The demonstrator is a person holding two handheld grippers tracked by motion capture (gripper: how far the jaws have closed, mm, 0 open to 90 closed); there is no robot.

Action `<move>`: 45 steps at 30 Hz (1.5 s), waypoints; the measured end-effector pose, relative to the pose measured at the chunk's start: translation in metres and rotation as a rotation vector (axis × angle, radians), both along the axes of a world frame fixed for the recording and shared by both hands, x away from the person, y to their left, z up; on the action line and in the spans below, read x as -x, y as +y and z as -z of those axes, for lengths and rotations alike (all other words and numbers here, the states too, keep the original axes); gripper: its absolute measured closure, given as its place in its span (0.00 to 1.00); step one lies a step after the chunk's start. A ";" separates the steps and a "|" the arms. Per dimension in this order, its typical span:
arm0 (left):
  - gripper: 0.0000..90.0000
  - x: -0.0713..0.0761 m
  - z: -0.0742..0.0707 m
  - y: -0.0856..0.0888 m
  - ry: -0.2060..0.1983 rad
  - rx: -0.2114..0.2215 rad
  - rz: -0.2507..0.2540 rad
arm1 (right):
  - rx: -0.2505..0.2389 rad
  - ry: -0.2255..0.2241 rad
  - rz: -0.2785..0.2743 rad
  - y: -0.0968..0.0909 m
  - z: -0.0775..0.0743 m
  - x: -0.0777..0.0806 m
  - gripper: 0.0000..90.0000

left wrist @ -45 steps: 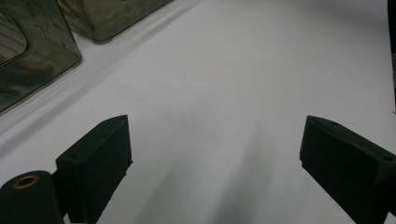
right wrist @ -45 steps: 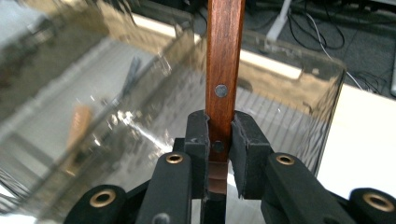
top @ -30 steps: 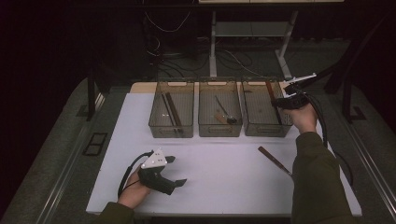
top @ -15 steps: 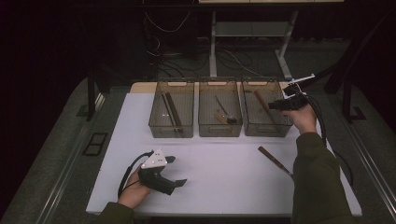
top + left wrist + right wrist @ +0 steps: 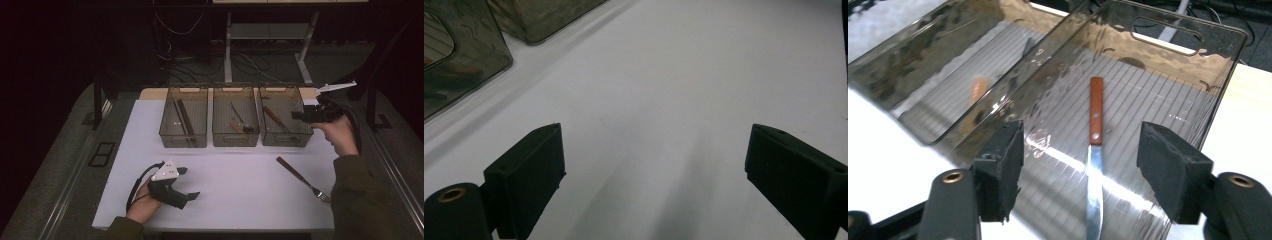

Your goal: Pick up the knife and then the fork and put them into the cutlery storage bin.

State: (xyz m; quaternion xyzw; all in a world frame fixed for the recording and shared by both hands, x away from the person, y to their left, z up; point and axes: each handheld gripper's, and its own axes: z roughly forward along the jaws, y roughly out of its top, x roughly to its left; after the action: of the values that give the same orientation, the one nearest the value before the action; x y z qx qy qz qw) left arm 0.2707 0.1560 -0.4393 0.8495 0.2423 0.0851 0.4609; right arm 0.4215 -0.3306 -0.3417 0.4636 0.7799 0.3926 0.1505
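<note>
Sorting cutlery into bins: knife (image 5: pixel 1094 150) lies in the bin (image 5: pixel 295 141) at upper right, right gripper (image 5: pixel 296 115) above it, its jaws just opened, nothing between. Probably next: the fork (image 5: pixel 302 179) at lower right. Left gripper (image 5: pixel 186 183) rests spread, empty. White table (image 5: pixel 240 200); dark room.

From my console, the white table top (image 5: pixel 240 185) lies open across its near half; a fork (image 5: pixel 303 179) lying slantwise at near right is the one obstacle there. Three clear bins (image 5: pixel 235 120) stand side by side along the far edge, walls almost touching (no passage between them). Entry is from above: the right bin (image 5: pixel 1168 55) holds a knife (image 5: pixel 1094 150), with bare floor either side of it.
</note>
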 end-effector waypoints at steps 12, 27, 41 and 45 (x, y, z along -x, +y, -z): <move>0.10 0.000 0.001 0.000 0.001 0.000 -0.009 | -0.005 -0.035 -0.063 0.000 0.008 0.057 0.21; 0.10 0.000 0.000 0.002 -0.004 -0.015 -0.001 | -0.006 -0.009 -0.124 0.003 0.040 0.099 0.22; 0.10 0.000 0.000 0.002 -0.004 -0.013 -0.001 | 0.119 0.116 -0.150 0.006 0.051 0.117 0.22; 0.10 -0.001 0.000 0.002 -0.004 -0.012 0.001 | 0.185 0.176 -0.158 0.010 0.057 0.115 0.27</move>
State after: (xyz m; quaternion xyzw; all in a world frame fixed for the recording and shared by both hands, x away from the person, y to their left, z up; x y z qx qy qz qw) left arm 0.2714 0.1581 -0.4389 0.8522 0.2405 0.0880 0.4563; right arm 0.3066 -0.3209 -0.3982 0.4177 0.8569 0.2876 0.0921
